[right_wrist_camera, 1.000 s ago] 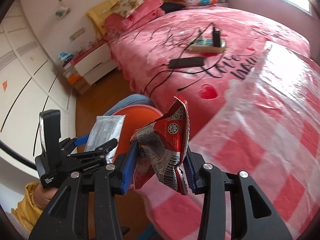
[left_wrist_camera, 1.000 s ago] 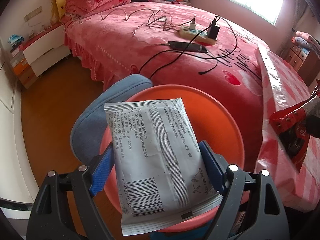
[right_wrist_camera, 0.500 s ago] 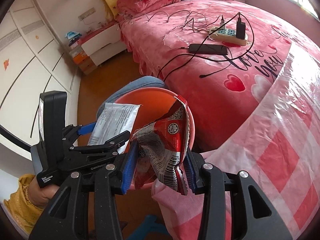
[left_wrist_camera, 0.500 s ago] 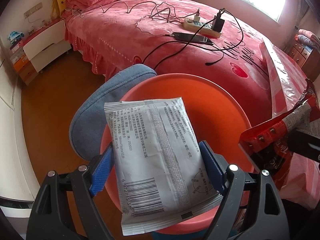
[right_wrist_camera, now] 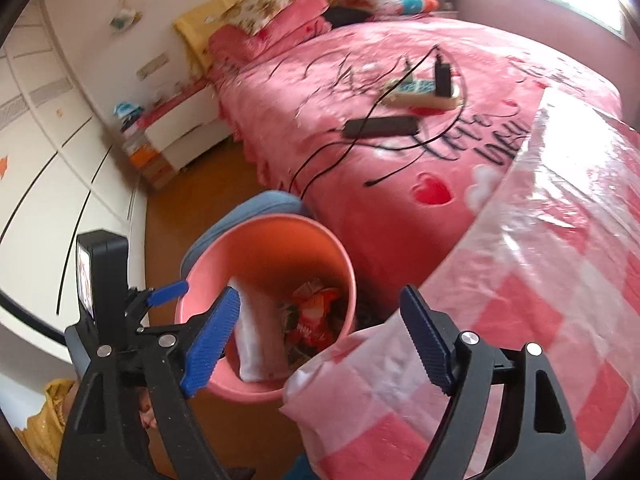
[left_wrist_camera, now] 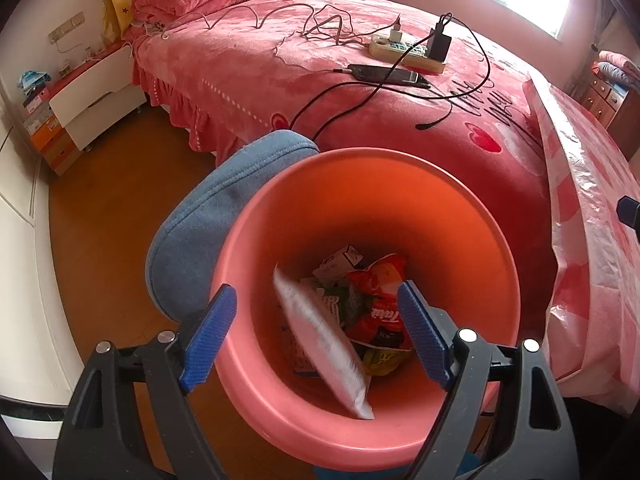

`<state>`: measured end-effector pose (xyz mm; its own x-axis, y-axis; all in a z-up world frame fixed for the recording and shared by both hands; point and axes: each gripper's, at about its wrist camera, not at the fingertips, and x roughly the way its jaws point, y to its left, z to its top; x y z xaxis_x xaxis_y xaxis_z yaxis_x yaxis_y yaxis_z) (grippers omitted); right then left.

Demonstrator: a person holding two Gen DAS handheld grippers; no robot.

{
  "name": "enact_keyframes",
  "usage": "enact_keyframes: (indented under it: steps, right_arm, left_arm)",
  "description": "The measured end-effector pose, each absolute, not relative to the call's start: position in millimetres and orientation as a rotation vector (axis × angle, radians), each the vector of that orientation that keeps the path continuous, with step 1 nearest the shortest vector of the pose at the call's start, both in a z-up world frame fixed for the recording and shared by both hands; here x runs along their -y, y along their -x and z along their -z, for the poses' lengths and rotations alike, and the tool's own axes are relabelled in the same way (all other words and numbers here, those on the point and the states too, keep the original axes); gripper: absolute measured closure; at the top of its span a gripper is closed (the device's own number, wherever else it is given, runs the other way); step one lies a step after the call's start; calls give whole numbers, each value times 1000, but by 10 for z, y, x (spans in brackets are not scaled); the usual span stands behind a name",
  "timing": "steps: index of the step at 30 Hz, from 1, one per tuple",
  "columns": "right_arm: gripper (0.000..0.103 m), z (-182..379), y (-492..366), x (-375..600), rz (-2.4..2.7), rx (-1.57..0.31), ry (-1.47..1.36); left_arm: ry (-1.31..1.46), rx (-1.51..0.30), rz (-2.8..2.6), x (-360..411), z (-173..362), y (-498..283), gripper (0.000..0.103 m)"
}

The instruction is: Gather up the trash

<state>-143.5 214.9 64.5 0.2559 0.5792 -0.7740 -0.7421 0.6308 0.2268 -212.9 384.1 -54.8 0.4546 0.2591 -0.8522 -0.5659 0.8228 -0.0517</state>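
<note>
A salmon-pink trash bin (left_wrist_camera: 460,216) stands on the floor beside the bed; it also shows in the right wrist view (right_wrist_camera: 320,232). Inside it lie a silver-white packet (left_wrist_camera: 320,340), blurred and standing on edge, and a red snack wrapper (left_wrist_camera: 380,300) on other litter. Both also show in the right wrist view, the packet (right_wrist_camera: 256,332) and the wrapper (right_wrist_camera: 312,316). My left gripper (left_wrist_camera: 318,334) is open and empty just above the bin's near rim. My right gripper (right_wrist_camera: 320,338) is open and empty, above the table corner beside the bin.
A blue cushioned chair back (left_wrist_camera: 216,208) touches the bin's left side. The pink bed (left_wrist_camera: 320,80) carries a power strip (left_wrist_camera: 404,50), a phone (left_wrist_camera: 384,74) and cables. A table with a pink checked plastic cloth (right_wrist_camera: 540,300) stands to the right. White drawers (left_wrist_camera: 92,104) stand far left.
Both grippers opened. The silver-white packet dropped from my left gripper and the red wrapper from my right gripper into the bin. The right gripper has pulled back toward the table.
</note>
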Motion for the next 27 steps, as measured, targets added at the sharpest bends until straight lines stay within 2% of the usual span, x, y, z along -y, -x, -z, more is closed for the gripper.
enact_keyframes:
  steps: [7, 25, 27]
  right_arm:
    - [14, -731, 1447, -1982, -853, -890, 215]
    - [14, -846, 1474, -1472, -752, -796, 209]
    - [14, -861, 1476, -1397, -740, -788, 203]
  left_arm:
    - [311, -959, -519, -3722, 451, 2078, 19]
    - [196, -876, -517, -3314, 19, 1812, 18]
    - [188, -866, -517, -3261, -33, 1786, 14]
